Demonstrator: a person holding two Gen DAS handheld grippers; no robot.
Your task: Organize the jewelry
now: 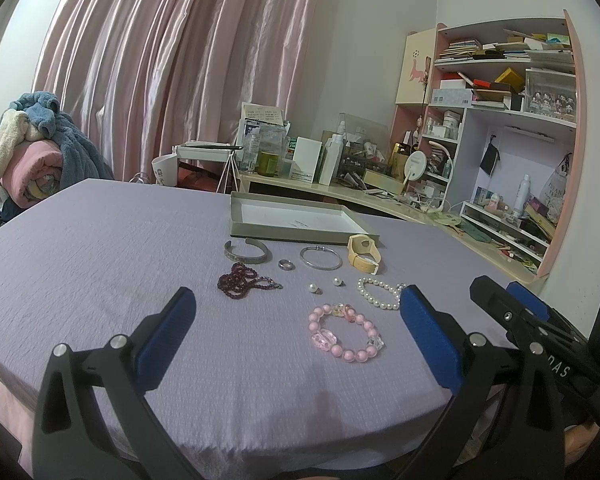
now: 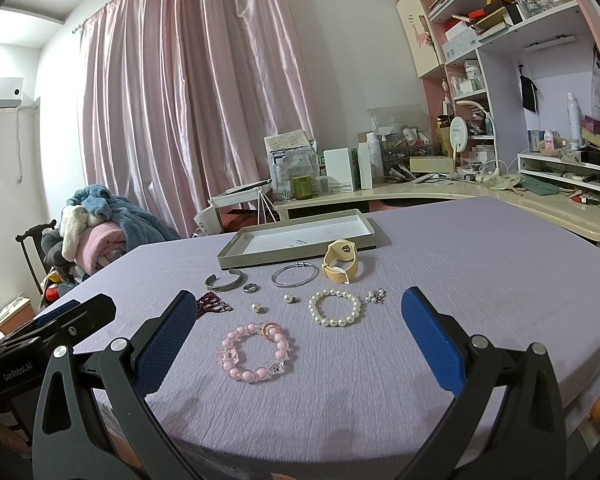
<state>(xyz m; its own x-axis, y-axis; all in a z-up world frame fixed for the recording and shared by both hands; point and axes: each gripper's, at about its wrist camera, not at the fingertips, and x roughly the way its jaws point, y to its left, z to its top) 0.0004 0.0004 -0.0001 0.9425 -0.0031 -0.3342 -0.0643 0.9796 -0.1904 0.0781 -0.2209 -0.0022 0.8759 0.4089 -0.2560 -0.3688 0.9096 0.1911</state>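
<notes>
Jewelry lies on a lilac tablecloth (image 1: 100, 260) in front of a shallow open box (image 1: 296, 216) (image 2: 296, 238). A pink bead bracelet (image 1: 346, 332) (image 2: 256, 352) is nearest. Behind it lie a pearl bracelet (image 1: 380, 292) (image 2: 334, 307), two pearl earrings (image 1: 314, 289) (image 2: 259, 307), a dark red bead strand (image 1: 242, 278) (image 2: 210, 304), a silver cuff (image 1: 246, 251) (image 2: 225, 280), a ring (image 1: 286, 265) (image 2: 251, 288), a thin silver bangle (image 1: 321, 258) (image 2: 294, 275) and a cream watch (image 1: 363, 254) (image 2: 341, 262). My left gripper (image 1: 298, 302) and right gripper (image 2: 300, 304) are open and empty, hovering above the table's near edge.
A cluttered desk (image 2: 440, 188) and pink shelving (image 1: 512, 112) stand behind and to the right. A chair piled with blankets (image 1: 36, 152) stands at the left. Pink curtains (image 2: 188, 92) hang behind. Each gripper shows in the other's view.
</notes>
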